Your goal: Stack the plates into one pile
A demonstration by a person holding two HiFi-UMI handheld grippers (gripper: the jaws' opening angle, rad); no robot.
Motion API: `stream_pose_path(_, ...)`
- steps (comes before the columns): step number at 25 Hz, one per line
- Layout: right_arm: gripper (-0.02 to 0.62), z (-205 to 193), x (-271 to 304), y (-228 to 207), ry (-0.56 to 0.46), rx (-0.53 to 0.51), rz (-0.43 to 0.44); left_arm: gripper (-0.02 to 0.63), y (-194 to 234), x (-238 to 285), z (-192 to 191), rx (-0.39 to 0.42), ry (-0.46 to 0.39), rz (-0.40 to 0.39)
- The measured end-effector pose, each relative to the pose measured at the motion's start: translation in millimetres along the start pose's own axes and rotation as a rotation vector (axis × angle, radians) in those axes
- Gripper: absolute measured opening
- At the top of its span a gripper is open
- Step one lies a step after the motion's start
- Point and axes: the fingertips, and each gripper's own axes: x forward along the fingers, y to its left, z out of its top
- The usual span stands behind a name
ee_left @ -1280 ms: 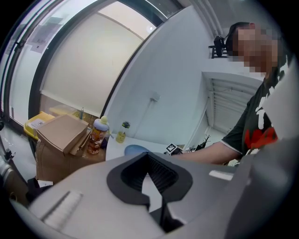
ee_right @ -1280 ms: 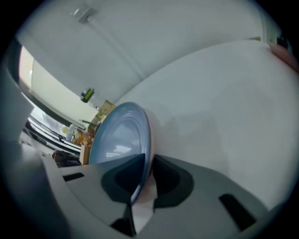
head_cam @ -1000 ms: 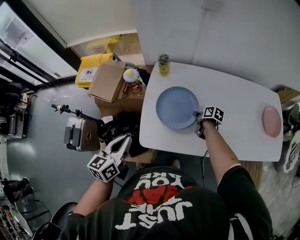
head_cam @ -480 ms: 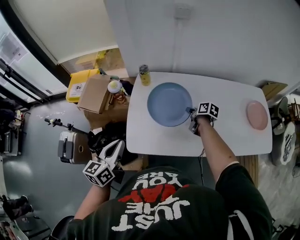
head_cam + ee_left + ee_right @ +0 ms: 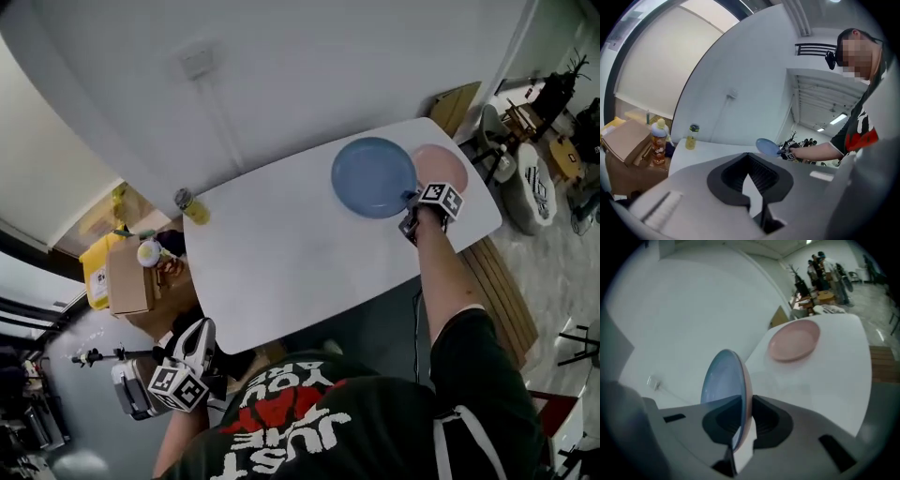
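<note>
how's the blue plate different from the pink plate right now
The blue plate is gripped by its rim in the right tongs, lifted and tilted; the pink plate lies flat on the table. The blue plate looks wider than the pink plate. Both are round and shallow.

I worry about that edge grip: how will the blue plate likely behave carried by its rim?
The blue plate looks rigid: no sag, though only the right gripper holds its rim. Pinched off-centre and tilted, it may pivot or slip if swung fast. Its smooth surface would probably slide on the pink plate.
</note>
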Motion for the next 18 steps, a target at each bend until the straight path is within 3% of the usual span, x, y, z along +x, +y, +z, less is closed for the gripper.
stream_pose_path(4, 0.041, 79, -26, -93, -0.133, 0.124, -0.121, 0.0, -28, 36, -4, 0.019, 0.056, -0.026)
stream_pose_path(9, 0.041, 139, -25, -169, -0.225, 0.255, -0.192, 0.0, -55, 78, -9, 0.034, 0.108, -0.039)
stream_pose_path(13, 0.041, 162, -12, -201, -0.28, 0.365, -0.179, 0.0, -69, 108, -17, 0.063, 0.155, -0.059)
stream_pose_path(18, 0.043, 163, -2, -229, -0.298, 0.471, -0.182, 0.0, -88, 128, -31, 0.083, 0.208, -0.088)
